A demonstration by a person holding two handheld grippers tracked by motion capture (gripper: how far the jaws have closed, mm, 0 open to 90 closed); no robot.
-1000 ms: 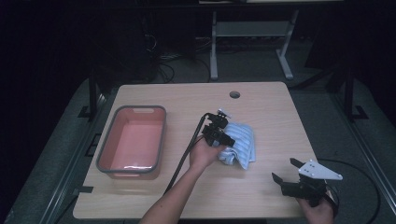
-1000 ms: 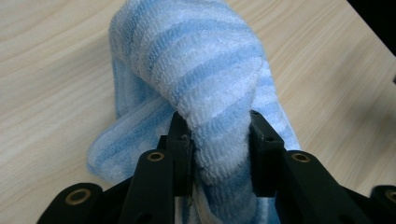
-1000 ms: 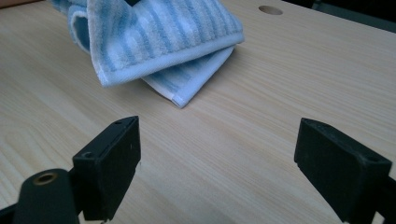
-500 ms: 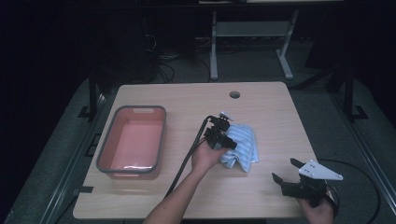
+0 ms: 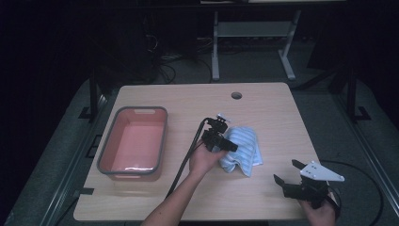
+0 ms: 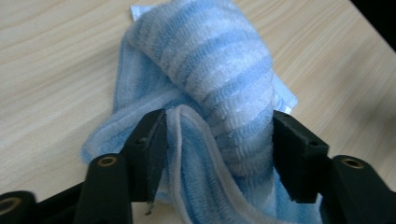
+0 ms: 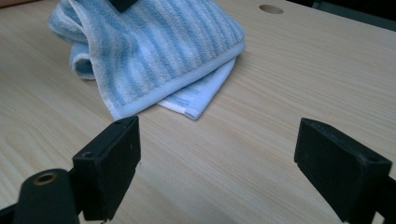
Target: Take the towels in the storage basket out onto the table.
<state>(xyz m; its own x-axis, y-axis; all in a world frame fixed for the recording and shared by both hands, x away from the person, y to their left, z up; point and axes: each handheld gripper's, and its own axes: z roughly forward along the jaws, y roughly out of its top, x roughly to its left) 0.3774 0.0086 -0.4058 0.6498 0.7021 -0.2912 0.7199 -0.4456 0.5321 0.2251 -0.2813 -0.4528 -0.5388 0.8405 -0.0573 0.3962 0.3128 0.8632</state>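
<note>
A blue-and-white striped towel [image 5: 243,149] lies crumpled right of the table's middle. My left gripper [image 5: 221,141] is down on the towel's left side. In the left gripper view the left gripper [image 6: 217,126] has a rolled fold of the towel [image 6: 219,60] between its jaws. The jaws have just been opening and now stand apart on either side of the fold without squeezing it. My right gripper [image 5: 285,170] rests near the front right corner, open and empty. In the right gripper view the right gripper [image 7: 217,144] faces the towel [image 7: 159,42] across bare wood.
A pink tub with a grey rim [image 5: 136,109] stands empty at the table's left. A round cable hole [image 5: 236,95] sits near the far edge. The left gripper's black cable runs back along the forearm. The wooden table [image 5: 188,99] ends just behind the right gripper.
The left gripper's jaws have spread apart around the towel, which was pinched before. Neither hand has shifted.
</note>
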